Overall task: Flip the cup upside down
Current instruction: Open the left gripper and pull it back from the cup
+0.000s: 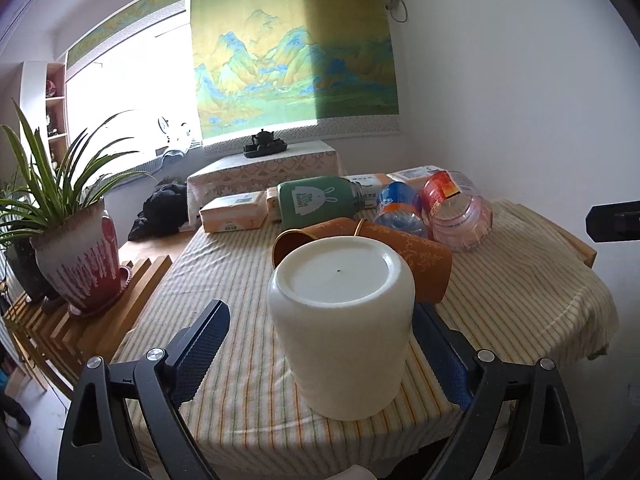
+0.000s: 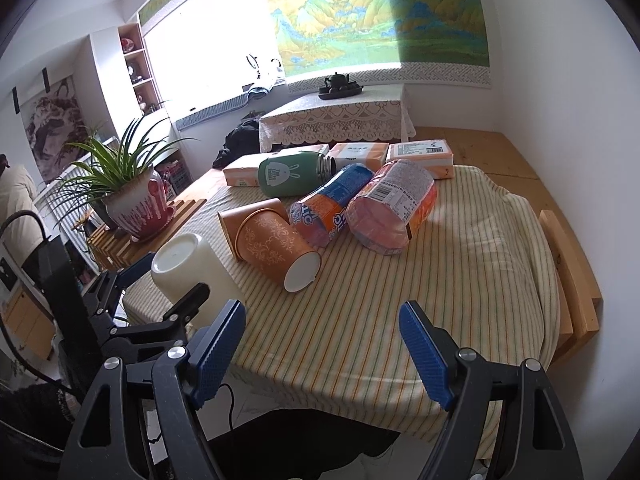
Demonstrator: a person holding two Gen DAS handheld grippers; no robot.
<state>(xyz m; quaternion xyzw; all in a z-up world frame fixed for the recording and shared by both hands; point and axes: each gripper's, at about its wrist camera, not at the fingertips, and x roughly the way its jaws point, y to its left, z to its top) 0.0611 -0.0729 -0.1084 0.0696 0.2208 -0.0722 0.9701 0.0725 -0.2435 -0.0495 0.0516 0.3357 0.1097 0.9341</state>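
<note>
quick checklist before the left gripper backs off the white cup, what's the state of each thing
1. White cup base up, mouth down on the striped cloth: ok.
2. Left gripper open, fingers either side of the cup: ok.
3. Left-side finger clear of the cup wall: ok; the other finger's contact: cannot tell.
4. Cup standing apart from the orange cups behind it: cannot tell.
5. Right gripper open, empty, away from the cup: ok.
</note>
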